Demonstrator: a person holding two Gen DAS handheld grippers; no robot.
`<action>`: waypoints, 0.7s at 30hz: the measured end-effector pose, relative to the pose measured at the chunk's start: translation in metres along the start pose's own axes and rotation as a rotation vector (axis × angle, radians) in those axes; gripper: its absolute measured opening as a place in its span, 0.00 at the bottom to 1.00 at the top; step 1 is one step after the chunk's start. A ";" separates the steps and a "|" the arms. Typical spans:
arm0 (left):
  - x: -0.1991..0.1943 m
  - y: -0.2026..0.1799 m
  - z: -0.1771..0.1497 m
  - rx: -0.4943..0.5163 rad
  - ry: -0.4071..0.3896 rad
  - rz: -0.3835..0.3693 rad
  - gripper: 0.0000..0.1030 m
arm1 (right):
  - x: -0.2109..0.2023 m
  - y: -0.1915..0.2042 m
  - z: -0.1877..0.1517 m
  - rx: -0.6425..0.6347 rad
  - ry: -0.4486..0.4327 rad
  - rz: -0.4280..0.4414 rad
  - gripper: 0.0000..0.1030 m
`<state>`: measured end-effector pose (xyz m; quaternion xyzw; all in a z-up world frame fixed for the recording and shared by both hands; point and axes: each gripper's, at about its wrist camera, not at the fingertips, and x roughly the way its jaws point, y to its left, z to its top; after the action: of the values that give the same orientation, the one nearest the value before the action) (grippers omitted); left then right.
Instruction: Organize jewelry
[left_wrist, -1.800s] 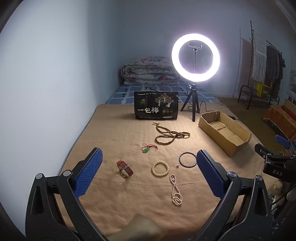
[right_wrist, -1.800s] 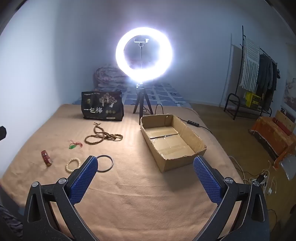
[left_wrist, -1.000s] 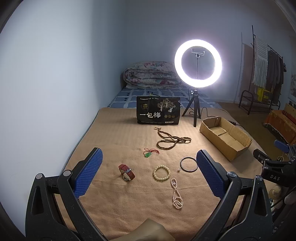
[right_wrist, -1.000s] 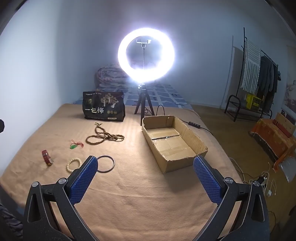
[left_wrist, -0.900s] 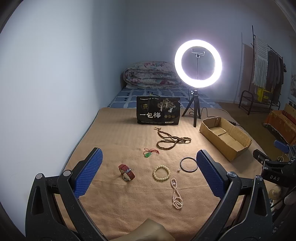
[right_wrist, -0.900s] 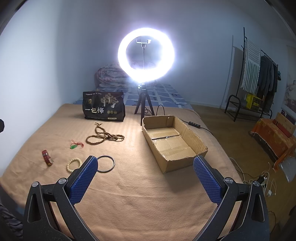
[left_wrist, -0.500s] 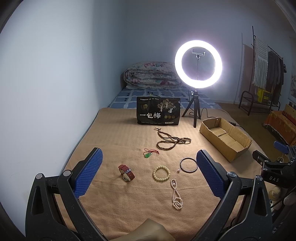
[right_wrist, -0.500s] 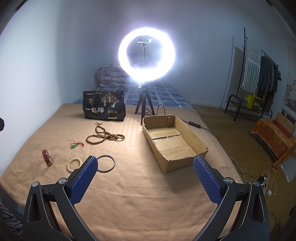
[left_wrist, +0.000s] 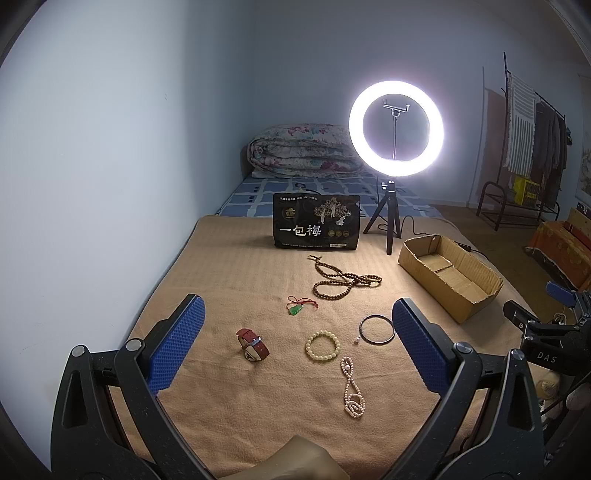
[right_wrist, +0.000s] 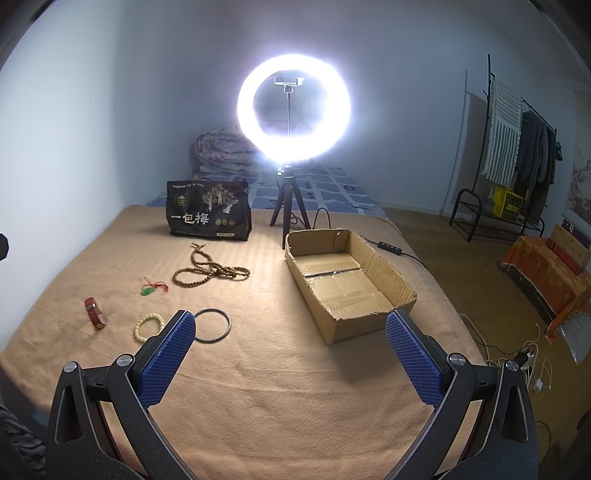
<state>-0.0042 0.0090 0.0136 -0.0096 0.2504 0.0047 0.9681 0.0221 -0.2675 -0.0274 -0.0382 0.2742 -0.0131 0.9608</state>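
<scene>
Ring light (left_wrist: 396, 127) lit, on a small black tripod (left_wrist: 386, 221) standing at the far end of a tan blanket (right_wrist: 258, 387) spread over a bed. Black snack bag (left_wrist: 316, 226) with white Chinese characters upright just left of the tripod. Folded floral quilt (left_wrist: 303, 155) against the back wall, on a blue patterned sheet (left_wrist: 258, 192). Clothes rack (right_wrist: 517, 147) with hanging garments at right, yellow item on its lower shelf. Orange-covered furniture (right_wrist: 550, 280) beyond; cables on the wooden floor (right_wrist: 524, 358).
</scene>
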 end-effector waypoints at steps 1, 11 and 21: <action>0.000 0.000 0.000 0.000 0.000 0.000 1.00 | 0.000 0.000 0.000 0.000 0.000 0.000 0.99; 0.000 0.000 -0.002 0.000 0.000 0.000 1.00 | 0.001 0.001 0.000 0.000 0.003 0.002 0.99; 0.008 0.002 -0.001 0.001 0.017 0.010 1.00 | 0.007 0.004 -0.001 0.001 0.017 0.015 0.99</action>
<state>0.0021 0.0106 0.0086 -0.0078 0.2589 0.0095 0.9658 0.0272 -0.2635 -0.0325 -0.0356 0.2826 -0.0066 0.9586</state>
